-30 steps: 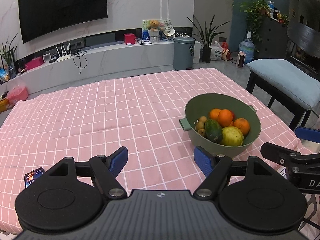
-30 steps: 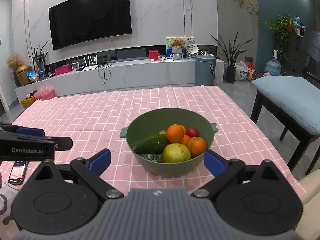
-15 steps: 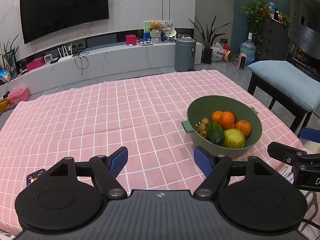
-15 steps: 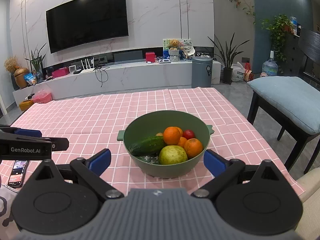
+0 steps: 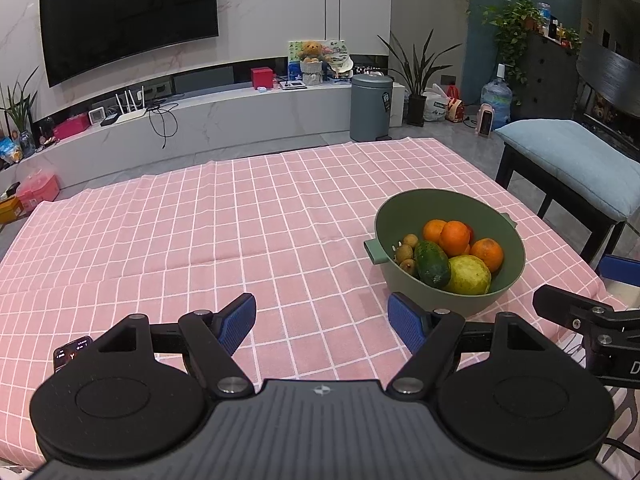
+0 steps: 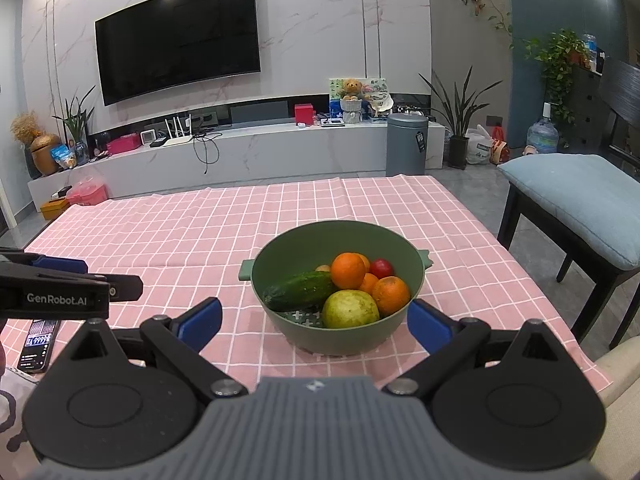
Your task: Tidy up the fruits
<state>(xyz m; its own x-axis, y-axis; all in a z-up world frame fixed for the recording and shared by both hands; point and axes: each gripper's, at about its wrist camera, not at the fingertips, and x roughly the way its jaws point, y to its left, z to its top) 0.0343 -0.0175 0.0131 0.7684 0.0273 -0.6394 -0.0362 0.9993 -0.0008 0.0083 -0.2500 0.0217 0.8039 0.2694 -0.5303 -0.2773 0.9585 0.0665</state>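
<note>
I've got both grippers hanging over the near edge of the table, and both are empty. The left gripper point(image 5: 321, 319) has its jaws spread wide over bare pink tablecloth point(image 5: 208, 232); the right gripper point(image 6: 315, 320) is just as wide, with the green bowl point(image 6: 280, 258) sitting dead ahead between its blue pads.

All the fruit I can see lies in that bowl: oranges point(image 6: 349, 271), a yellow-green round fruit point(image 6: 350, 309), a small red one point(image 6: 381, 268), some little brown ones point(image 5: 405, 246) on the left side, and a cucumber point(image 6: 301, 290) slanted across them. I see nothing loose on the cloth, only a phone point(image 6: 38, 343) at the near left corner.

My read: this fits either a pile waiting to be taken out and sorted, or a bowl that has had everything gathered into it. I can't settle which from here, so I won't call a move. If a pick does come, the right gripper is the one lined up; the cucumber and the top orange sit most exposed, and the round fruit could roll if nudged.
</note>
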